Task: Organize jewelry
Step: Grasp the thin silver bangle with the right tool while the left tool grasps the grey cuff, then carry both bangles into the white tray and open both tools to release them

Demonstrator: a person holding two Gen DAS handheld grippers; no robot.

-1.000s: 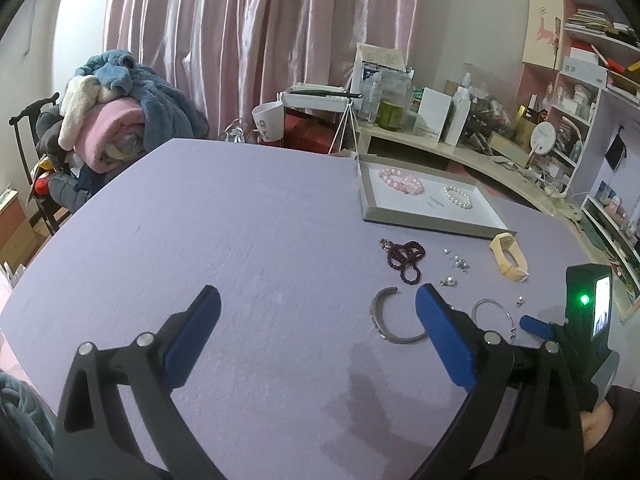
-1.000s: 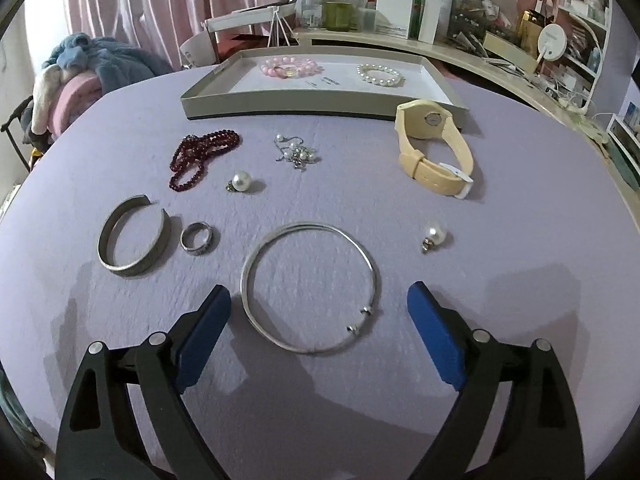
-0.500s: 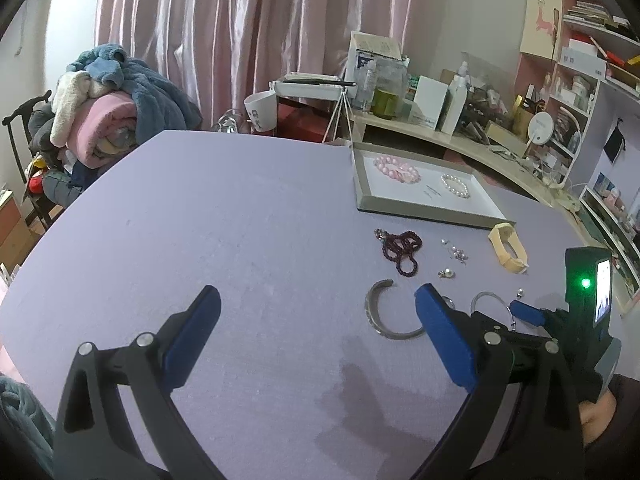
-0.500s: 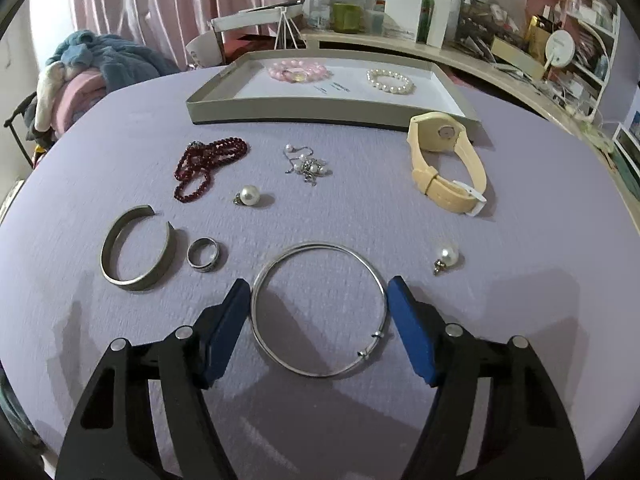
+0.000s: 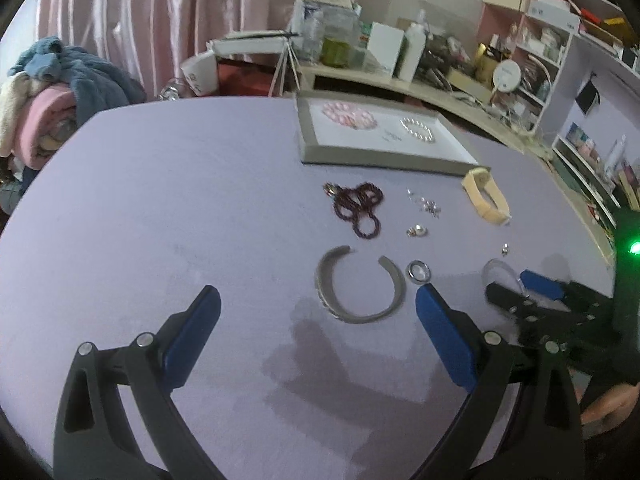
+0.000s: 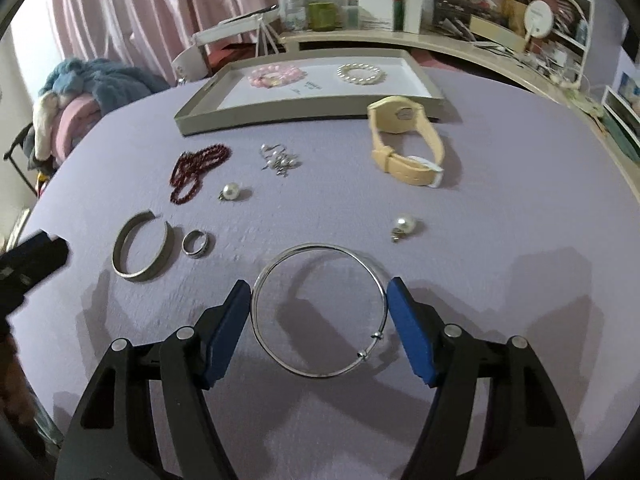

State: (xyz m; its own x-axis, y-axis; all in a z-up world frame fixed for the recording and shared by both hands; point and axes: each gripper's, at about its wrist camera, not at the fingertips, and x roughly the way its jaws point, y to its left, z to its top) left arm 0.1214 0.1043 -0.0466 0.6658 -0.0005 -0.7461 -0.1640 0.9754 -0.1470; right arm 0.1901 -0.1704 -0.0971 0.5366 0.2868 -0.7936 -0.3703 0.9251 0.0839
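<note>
No legible writing, right gripper (image 6: pixel 319 312) jaws clamping thin silver bangle (image 6: pixel 320 310)

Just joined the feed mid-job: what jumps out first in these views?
The right claw grips a thin silver bangle by its two sides, low and central. Loose jewelry dots the purple table beyond it, and a grey tray at the far edge already holds two bead bracelets.

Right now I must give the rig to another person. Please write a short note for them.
Right gripper: shut on the thin silver bangle, pads at both sides, table shadow beneath.
Left gripper: open, empty, near the wide silver cuff.
Done: pink bracelet and pearl bracelet lie in the tray.
Left on the table: cuff, ring, red beads, two pearl pendants, earrings, watch.
</note>
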